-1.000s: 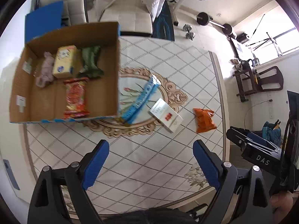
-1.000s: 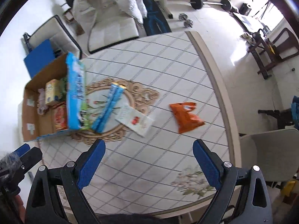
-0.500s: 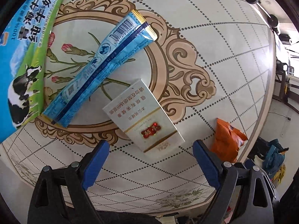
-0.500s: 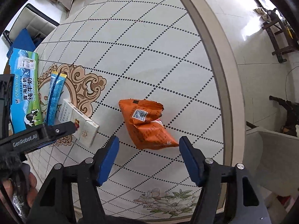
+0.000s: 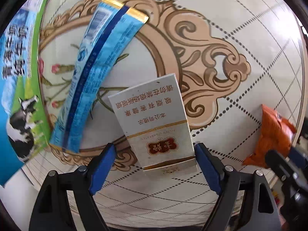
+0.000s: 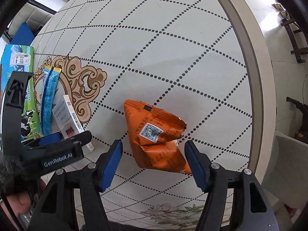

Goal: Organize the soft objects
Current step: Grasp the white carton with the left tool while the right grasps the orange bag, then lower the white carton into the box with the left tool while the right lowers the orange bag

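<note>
Left wrist: your left gripper (image 5: 156,152) is spread wide, straddling the white carton (image 5: 154,123) on the table (image 5: 240,38); blue sachet (image 5: 98,75) just beside. Right wrist: right gripper (image 6: 154,154) is spread around the orange pouch (image 6: 156,134). Nothing gripped; three items left.

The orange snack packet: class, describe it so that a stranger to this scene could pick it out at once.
Start at the round table with its dotted diamond grid. On the bare grid to the right of the gold scroll medallion lies the orange snack packet, between the open right gripper fingers. It alone is orange, crumpled and puffy; its neighbours are flat.
</note>
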Action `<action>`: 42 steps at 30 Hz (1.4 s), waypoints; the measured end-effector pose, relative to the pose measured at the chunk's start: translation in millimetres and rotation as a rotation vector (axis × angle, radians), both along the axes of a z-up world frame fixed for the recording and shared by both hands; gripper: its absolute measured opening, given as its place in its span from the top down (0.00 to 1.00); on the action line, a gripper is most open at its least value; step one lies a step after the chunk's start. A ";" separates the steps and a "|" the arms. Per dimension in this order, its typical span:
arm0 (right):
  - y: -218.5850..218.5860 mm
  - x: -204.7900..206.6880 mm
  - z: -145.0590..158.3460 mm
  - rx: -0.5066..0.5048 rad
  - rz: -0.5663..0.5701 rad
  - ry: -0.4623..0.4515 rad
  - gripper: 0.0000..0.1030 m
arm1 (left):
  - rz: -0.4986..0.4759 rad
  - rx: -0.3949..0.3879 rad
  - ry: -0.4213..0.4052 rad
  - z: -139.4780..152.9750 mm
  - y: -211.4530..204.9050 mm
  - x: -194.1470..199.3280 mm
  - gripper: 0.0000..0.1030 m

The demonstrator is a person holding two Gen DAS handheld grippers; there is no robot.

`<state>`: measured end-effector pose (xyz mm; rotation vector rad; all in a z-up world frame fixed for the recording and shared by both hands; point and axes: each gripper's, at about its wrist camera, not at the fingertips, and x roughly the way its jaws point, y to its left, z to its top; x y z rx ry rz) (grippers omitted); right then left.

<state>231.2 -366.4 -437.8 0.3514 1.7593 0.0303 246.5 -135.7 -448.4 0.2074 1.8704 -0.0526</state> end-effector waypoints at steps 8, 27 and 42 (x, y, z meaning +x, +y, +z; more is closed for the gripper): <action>3.9 -6.5 -17.9 -0.009 -0.030 0.028 0.50 | -0.009 -0.029 -0.062 13.4 -6.8 4.0 0.43; 25.1 -25.0 67.7 0.056 -0.049 -0.107 0.65 | -0.053 -0.176 -0.245 138.5 33.0 -40.7 0.44; 198.1 13.9 230.3 0.246 0.129 -0.343 0.65 | 0.038 -0.259 -0.556 311.3 193.2 -10.0 0.44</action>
